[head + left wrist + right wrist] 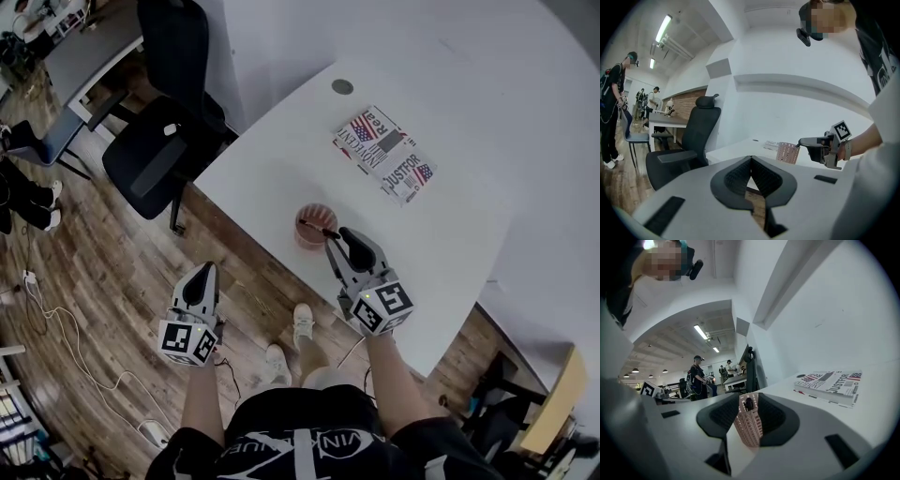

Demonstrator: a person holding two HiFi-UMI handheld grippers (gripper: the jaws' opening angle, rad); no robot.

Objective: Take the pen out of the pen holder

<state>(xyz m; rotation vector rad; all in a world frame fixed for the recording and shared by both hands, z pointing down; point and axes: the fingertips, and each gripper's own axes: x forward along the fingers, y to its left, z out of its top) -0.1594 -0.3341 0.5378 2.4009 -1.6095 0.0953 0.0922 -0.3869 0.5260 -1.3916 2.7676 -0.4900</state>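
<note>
1. Pen holder (307, 236): pink mesh cup, upright on the white table (281, 159), near the edge closest to the person.
2. Pen (748, 403): dark, in the holder. In the head view it leans across the holder's rim; only its top end shows in the right gripper view.
3. Right gripper (748, 396): jaws apart, roughly level, at the holder's top. The pen's end and the holder's upper part sit in the gap. Pads not pressing on either, nothing gripped.
4. Left gripper (751, 159): jaw tips together, nothing between them. In the head view it is off the table, over the wooden floor (112, 272), well apart from the holder.
5. Book (384, 153): flag-print cover, flat on the table beyond the holder, apart from it.
6. Office chair (159, 141): black, on the floor beside the table's far-left edge.
7. Left gripper view also shows the right gripper's tips at the holder's rim.
</note>
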